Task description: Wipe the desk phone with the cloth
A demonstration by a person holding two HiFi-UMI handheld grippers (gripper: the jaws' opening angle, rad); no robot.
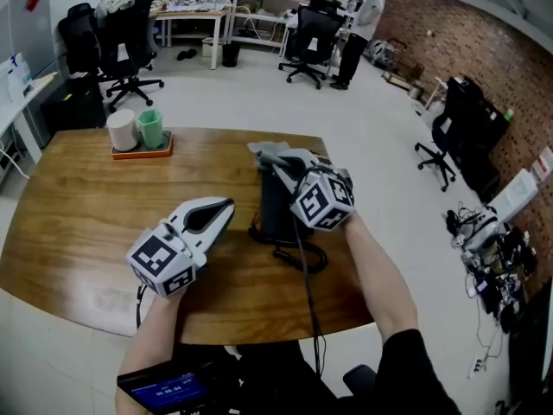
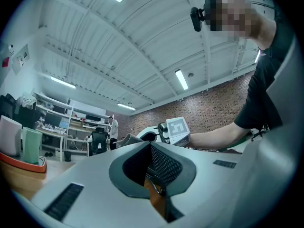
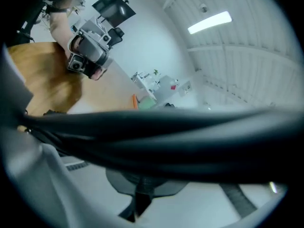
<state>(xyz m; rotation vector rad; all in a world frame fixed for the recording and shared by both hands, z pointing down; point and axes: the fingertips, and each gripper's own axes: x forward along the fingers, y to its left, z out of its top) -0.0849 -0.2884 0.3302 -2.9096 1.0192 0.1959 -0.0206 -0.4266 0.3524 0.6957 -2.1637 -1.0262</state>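
The black desk phone (image 1: 275, 204) stands in the middle of the wooden table (image 1: 78, 214), its coiled cord (image 1: 302, 258) lying in front of it. My right gripper (image 1: 275, 157) hovers over the phone's far end, shut on a grey cloth (image 1: 262, 150) that sticks out past its tips. From the left gripper view the cloth (image 2: 124, 140) shows beside the right gripper's marker cube. In the right gripper view a black cable (image 3: 166, 137) crosses close to the lens above the closed jaws (image 3: 137, 198). My left gripper (image 1: 226, 207) rests low left of the phone, shut and empty (image 2: 156, 186).
An orange tray (image 1: 141, 153) with a white cup and a green cup sits at the table's far left. Office chairs (image 1: 121, 41) and desks stand behind, where a person (image 1: 359, 20) stands. The table's near edge curves just in front of me.
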